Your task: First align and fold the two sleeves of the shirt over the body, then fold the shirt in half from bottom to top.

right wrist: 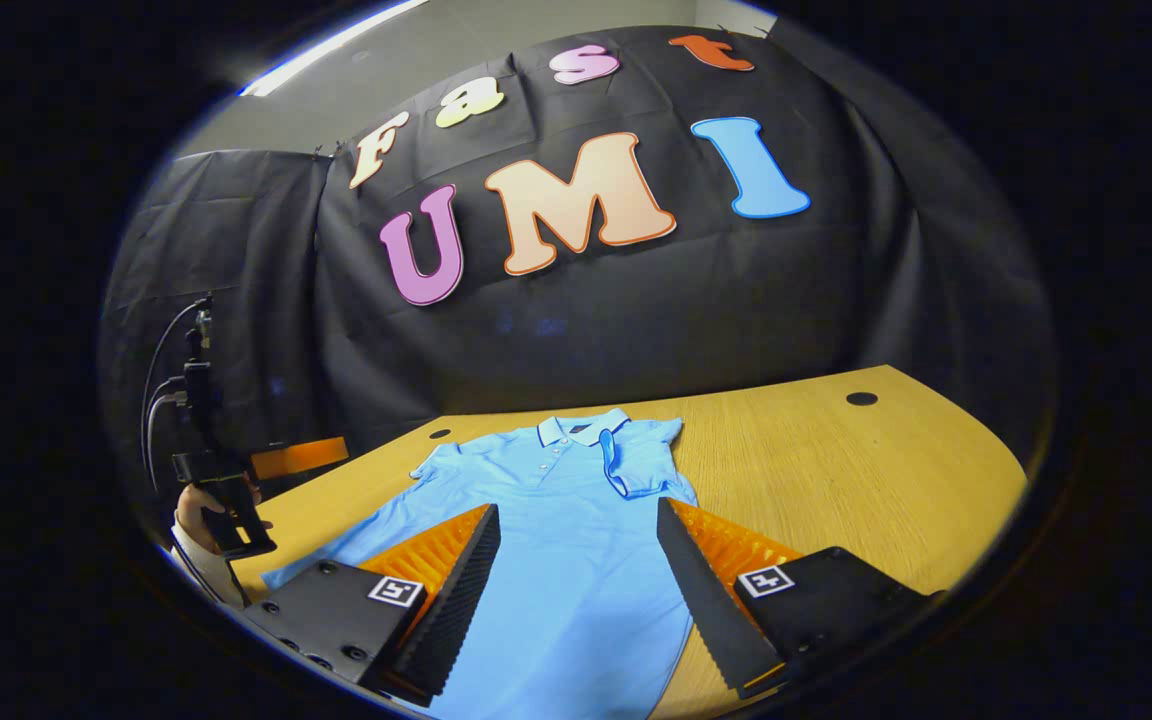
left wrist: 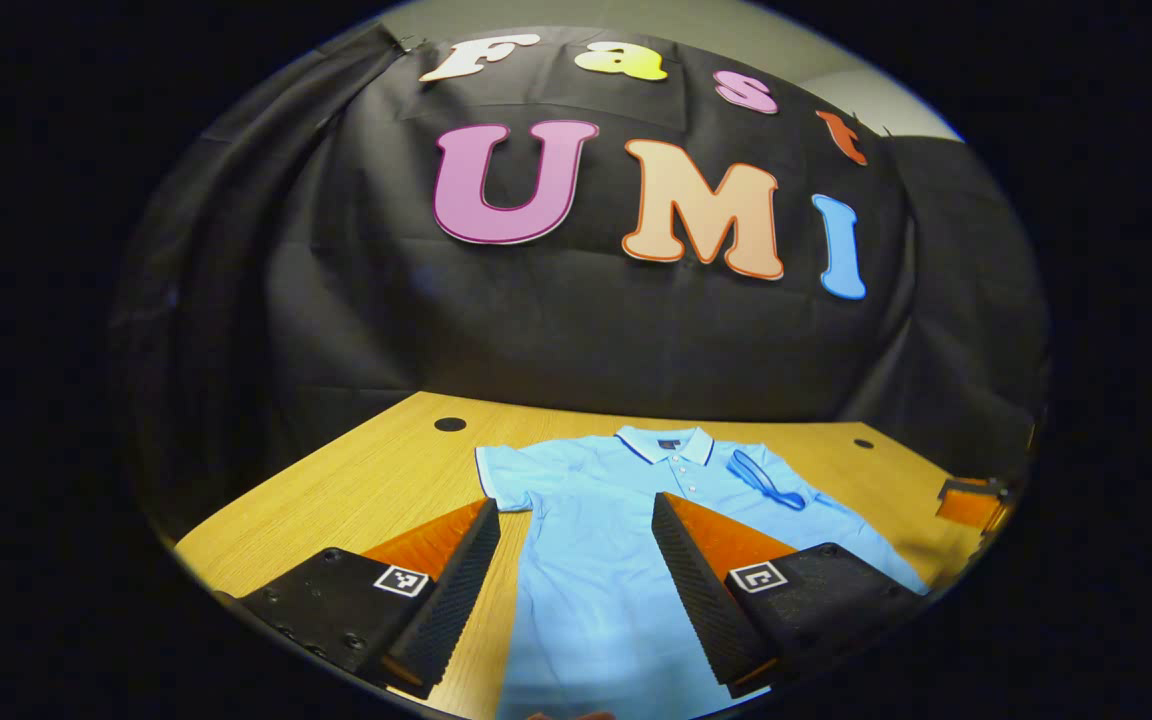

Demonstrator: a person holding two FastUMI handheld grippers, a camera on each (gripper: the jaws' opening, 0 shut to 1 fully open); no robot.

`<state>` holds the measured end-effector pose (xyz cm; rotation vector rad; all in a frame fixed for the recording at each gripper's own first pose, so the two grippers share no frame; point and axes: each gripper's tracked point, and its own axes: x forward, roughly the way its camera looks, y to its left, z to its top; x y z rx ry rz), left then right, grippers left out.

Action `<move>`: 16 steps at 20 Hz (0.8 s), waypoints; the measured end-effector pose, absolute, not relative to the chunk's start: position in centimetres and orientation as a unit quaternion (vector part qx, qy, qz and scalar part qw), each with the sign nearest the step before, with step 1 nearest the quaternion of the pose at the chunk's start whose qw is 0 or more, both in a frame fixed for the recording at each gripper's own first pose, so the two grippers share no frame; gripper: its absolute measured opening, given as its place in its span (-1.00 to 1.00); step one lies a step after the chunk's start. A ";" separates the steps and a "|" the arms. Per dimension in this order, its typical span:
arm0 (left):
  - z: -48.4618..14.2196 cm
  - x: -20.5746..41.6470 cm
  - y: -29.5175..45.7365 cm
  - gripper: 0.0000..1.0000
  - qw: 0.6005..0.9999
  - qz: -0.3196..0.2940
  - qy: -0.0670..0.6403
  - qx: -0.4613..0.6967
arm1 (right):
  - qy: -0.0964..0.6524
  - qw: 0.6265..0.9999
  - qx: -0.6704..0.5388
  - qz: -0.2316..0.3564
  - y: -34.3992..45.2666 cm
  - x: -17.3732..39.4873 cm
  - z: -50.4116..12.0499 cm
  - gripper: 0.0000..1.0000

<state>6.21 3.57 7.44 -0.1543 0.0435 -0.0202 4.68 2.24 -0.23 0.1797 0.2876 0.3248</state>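
Shirt point(left wrist: 586, 560), collar away, flat on wooden table point(left wrist: 376, 480) with one sleeve point(right wrist: 641, 460) folded over its body, lying between and beyond spread, empty fingers of left gripper point(left wrist: 576, 590) and right gripper point(right wrist: 576, 590); bare wood outside both.

Open right gripper point(right wrist: 576, 590) above blue shirt point(right wrist: 576, 560) on wooden table point(right wrist: 836, 480)

The shirt point(right wrist: 556, 540) lies flat on the table point(right wrist: 836, 470), collar point(right wrist: 576, 428) toward the far edge, hem at the near edge. One sleeve point(right wrist: 641, 465) is folded over the body, the other sleeve point(left wrist: 504, 478) spread out sideways.
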 end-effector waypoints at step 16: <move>2.9 22.7 10.1 0.88 0.985 0.043 0.145 -0.080 | 0.163 0.975 0.063 0.139 0.6 5.4 -2.3 0.96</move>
